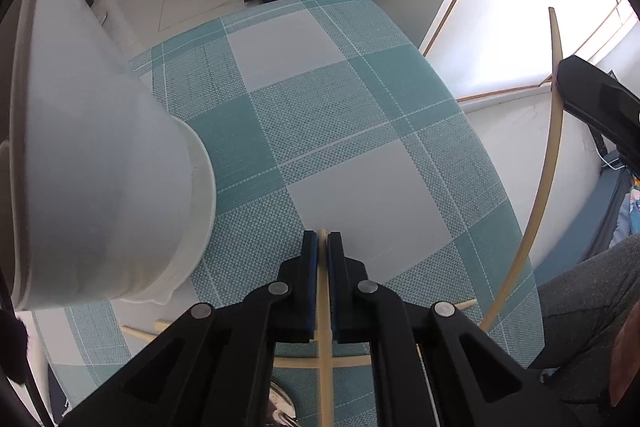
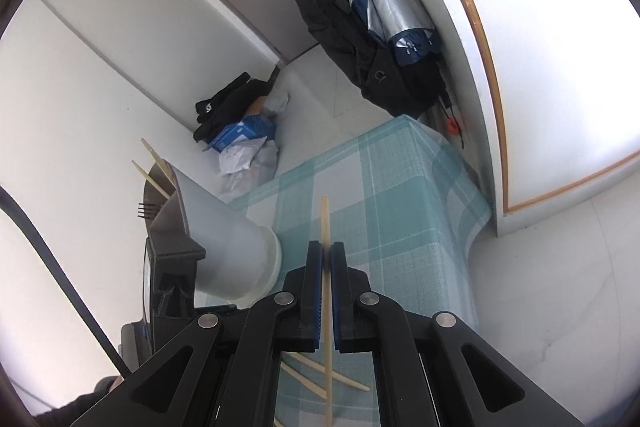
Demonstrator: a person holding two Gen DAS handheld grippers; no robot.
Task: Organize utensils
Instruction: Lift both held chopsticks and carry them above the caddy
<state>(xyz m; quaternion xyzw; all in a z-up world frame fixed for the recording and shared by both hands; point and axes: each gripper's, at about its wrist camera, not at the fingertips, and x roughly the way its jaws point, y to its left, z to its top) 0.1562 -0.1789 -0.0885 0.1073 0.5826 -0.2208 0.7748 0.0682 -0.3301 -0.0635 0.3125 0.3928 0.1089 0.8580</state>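
Under both tongs lies a checked tablecloth (image 1: pixel 320 115). To their left stands a white cup (image 2: pixel 236 251) with chopsticks (image 2: pixel 154 163) and a fork (image 2: pixel 146 211) in it. The left tongs (image 1: pixel 323 243) are clamped on one chopstick (image 1: pixel 325 367); the right tongs (image 2: pixel 326 255) pinch another chopstick (image 2: pixel 325 223). Loose chopsticks (image 2: pixel 308 381) lie beneath them.

pale chopsticks (image 2: pixel 326 303) beside white holder (image 2: pixel 236 251)

Black hand-held gripper (image 1: pixel 323 239), blue pads, silver rivets
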